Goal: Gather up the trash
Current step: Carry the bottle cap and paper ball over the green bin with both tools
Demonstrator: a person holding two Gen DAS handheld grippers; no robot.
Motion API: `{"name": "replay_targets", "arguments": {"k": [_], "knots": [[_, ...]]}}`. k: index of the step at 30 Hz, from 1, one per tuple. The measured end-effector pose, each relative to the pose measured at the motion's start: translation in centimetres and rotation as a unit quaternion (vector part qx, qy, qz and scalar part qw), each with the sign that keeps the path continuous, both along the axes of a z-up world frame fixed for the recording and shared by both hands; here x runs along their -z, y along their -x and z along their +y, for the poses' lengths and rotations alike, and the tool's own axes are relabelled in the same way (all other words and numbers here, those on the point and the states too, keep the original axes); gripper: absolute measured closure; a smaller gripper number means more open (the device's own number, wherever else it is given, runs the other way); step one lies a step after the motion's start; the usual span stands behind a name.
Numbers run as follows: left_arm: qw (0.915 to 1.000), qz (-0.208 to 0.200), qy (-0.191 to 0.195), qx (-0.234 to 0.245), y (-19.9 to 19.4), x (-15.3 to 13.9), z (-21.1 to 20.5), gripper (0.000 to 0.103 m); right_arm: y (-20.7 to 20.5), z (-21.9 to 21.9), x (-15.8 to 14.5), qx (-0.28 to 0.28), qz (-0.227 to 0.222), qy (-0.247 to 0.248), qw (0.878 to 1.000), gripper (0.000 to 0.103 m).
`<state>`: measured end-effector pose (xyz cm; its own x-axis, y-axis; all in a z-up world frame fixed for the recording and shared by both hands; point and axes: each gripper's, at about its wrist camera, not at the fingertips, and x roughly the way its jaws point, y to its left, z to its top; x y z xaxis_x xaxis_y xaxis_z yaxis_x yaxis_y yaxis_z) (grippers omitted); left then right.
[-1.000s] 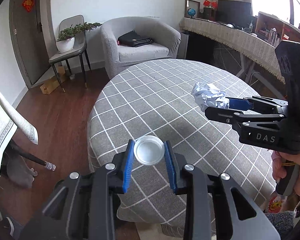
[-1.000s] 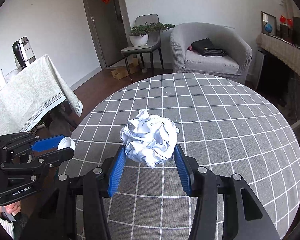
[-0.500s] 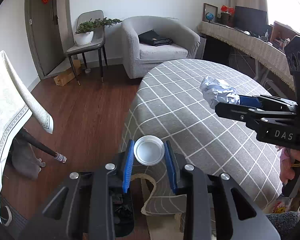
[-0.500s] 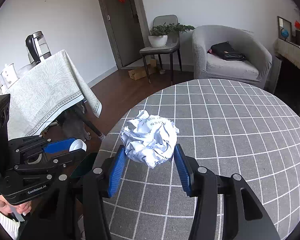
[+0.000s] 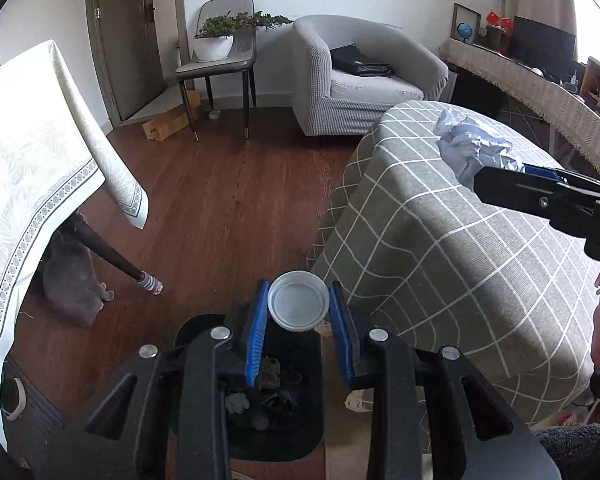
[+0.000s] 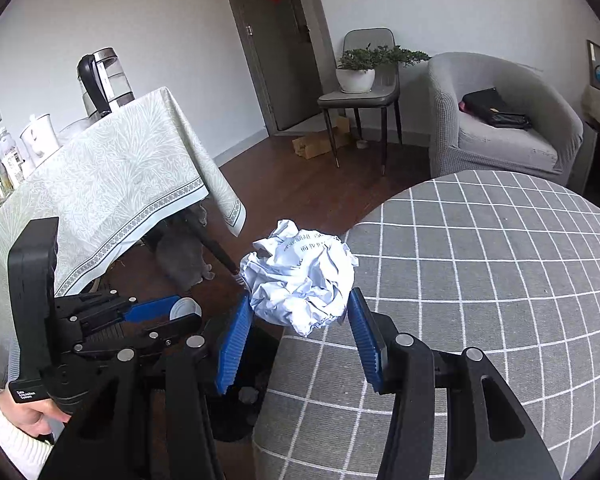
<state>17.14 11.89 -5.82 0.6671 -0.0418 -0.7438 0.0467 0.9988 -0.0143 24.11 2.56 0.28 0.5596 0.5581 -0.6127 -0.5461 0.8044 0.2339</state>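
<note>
Currently left tool clamps white lid above black trash bin on the floor; right tool grips crumpled paper ball over the checkered counter edge, bin just beside

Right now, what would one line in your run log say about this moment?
left gripper: shut on white round plastic lid, above black trash bin | right gripper: shut on crumpled white paper ball, at checked table edge
</note>
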Motion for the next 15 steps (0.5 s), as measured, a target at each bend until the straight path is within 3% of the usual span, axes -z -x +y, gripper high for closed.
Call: {"name": "replay_targets", "arguments": {"k": [5, 15], "knots": [[0.9995, 0.017, -0.025, -0.013, 0.2, 1.6, 1.8, 0.070, 0.0, 2.8, 0.4, -0.020, 0.003, 0.003, 1.000, 0.053], [0.9963, 0.078, -0.018, -0.032, 0.6, 5.5, 5.7, 0.070, -0.3, 7.3, 1.9, -0.047, 0.016, 0.011, 0.999, 0.053]]}}
